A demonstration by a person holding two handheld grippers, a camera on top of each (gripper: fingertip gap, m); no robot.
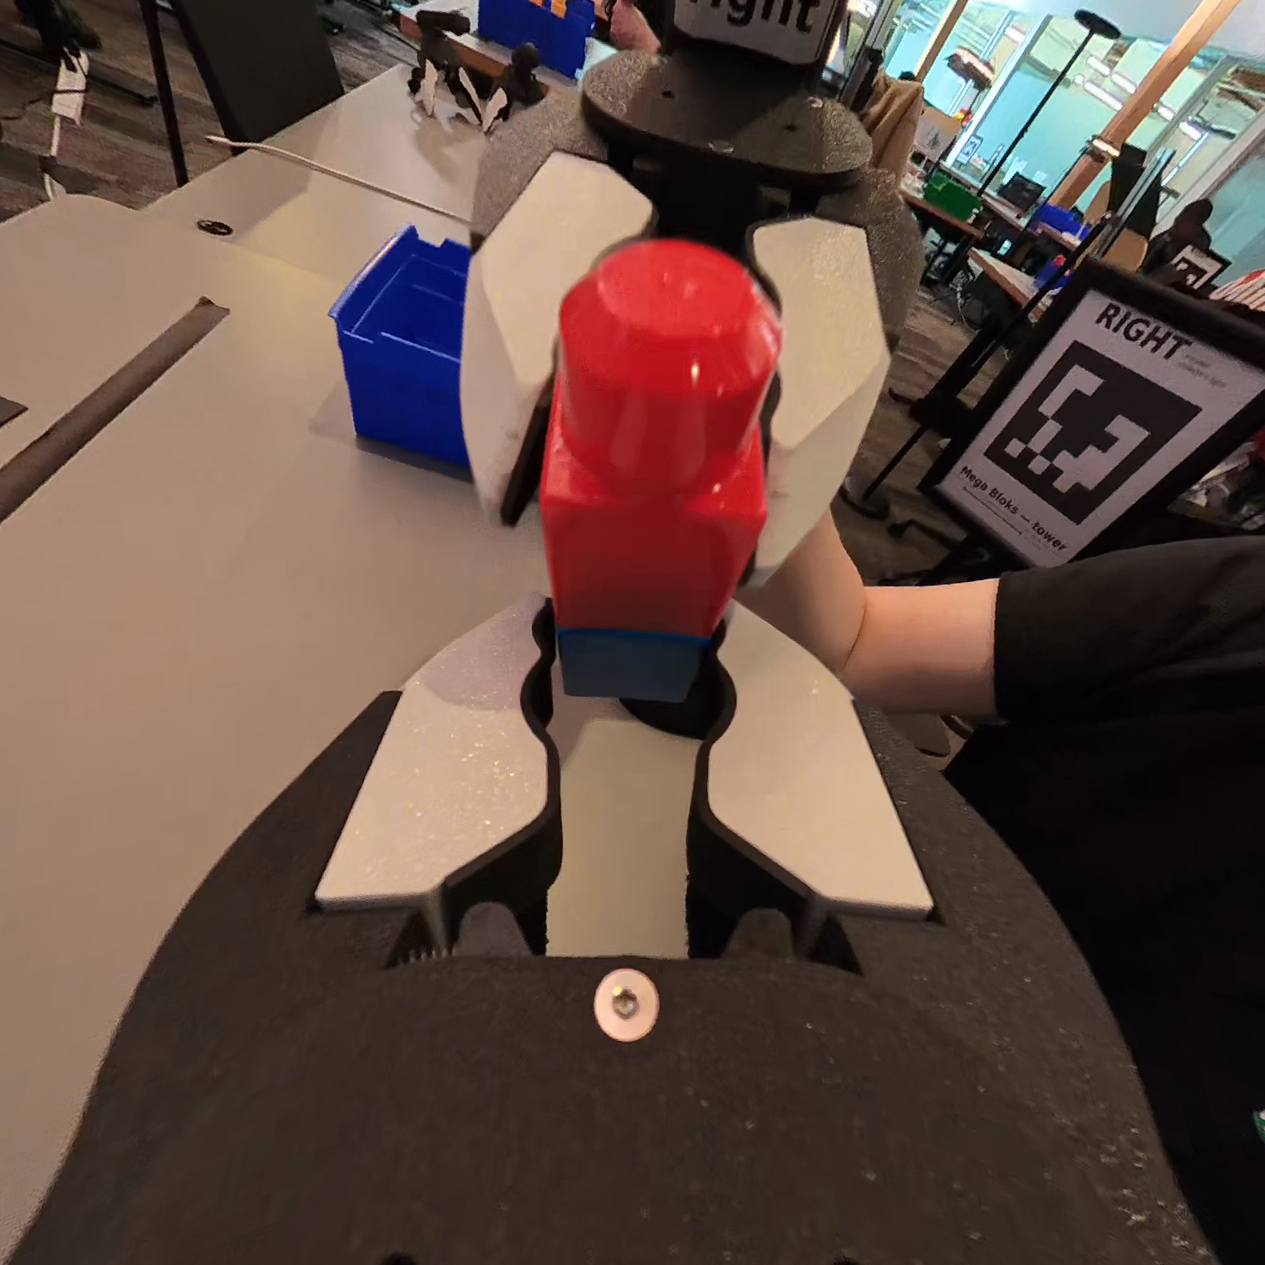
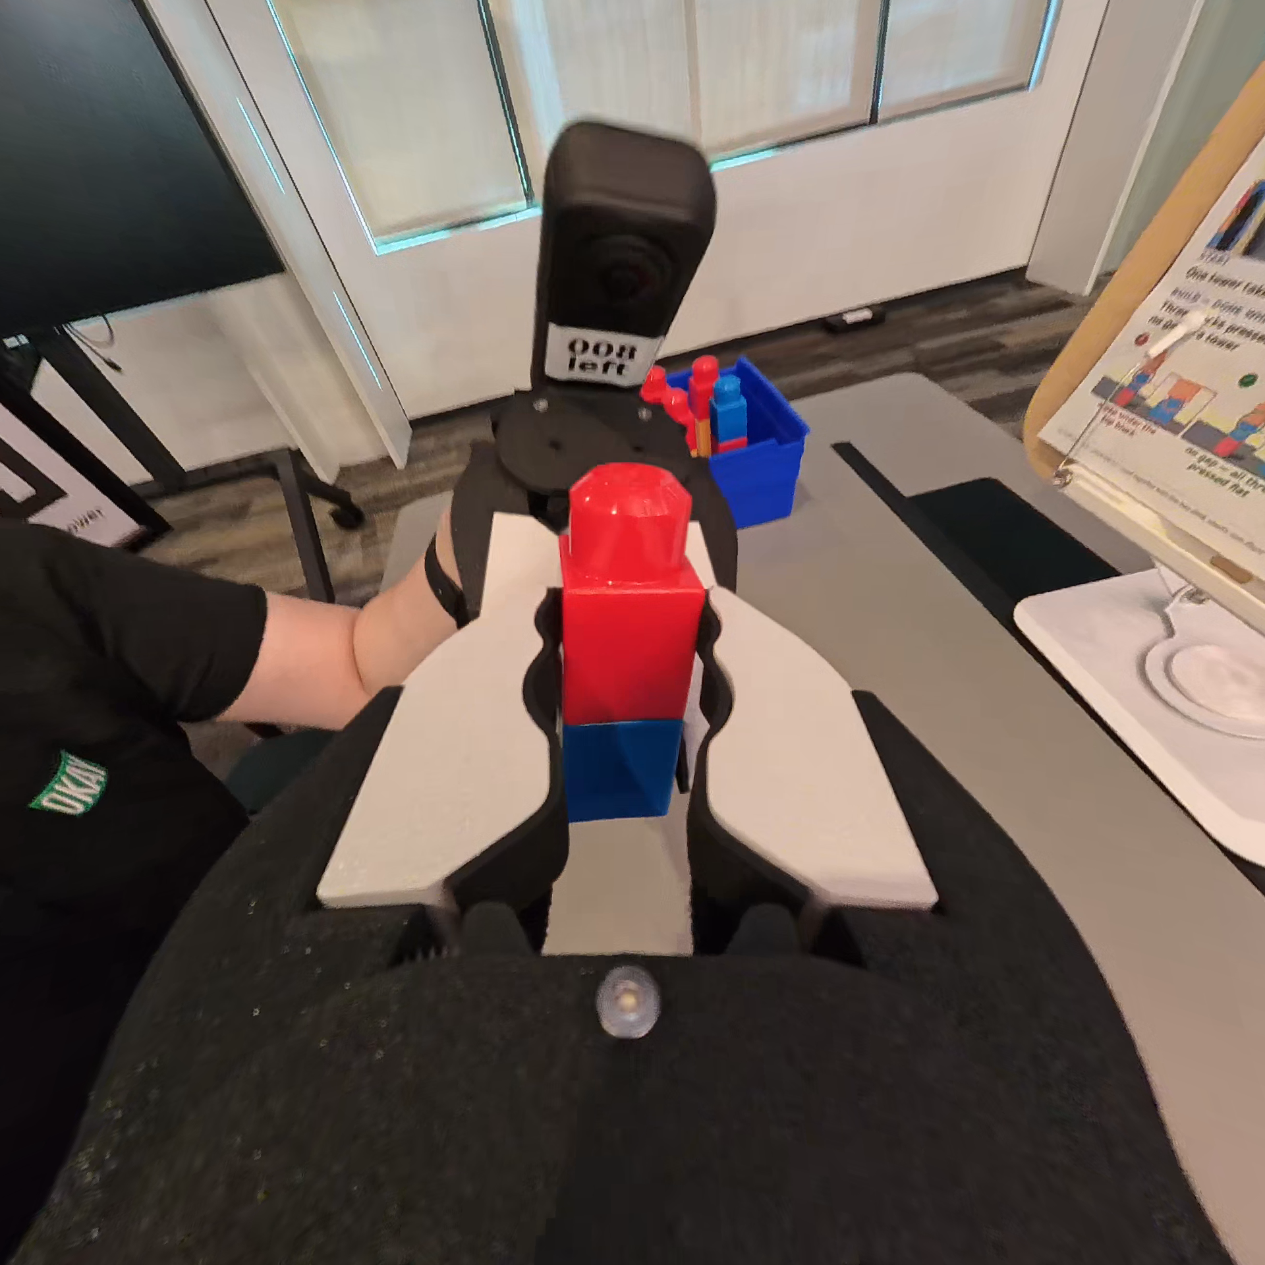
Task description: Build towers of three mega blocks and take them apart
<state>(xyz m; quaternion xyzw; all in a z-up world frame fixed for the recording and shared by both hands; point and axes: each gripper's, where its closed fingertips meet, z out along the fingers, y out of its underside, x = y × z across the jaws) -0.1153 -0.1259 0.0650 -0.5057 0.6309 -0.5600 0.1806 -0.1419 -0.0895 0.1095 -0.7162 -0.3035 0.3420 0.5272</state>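
A red block (image 1: 650,479) sits pressed on top of a blue block (image 1: 626,664), and both are held in the air above the grey table (image 1: 171,582). My left gripper (image 1: 630,643) is shut on the blue block at its fingertips. My right gripper (image 2: 630,616) faces it and is shut on the red block (image 2: 630,650), with the blue block (image 2: 619,770) just below the grip. In the left wrist view the right gripper's white fingers (image 1: 527,342) flank the red block. In the right wrist view one left finger (image 2: 517,568) shows behind the stack.
A blue bin (image 1: 404,363) stands on the table to the far left of the left wrist view. Another blue bin (image 2: 760,452) holds several red and blue blocks (image 2: 705,404). An instruction board (image 2: 1164,411) on a white base (image 2: 1095,650) stands at the right. A marker sign (image 1: 1095,424) stands off the table. The left gripper's tips are roughly 6 cm from the right gripper's.
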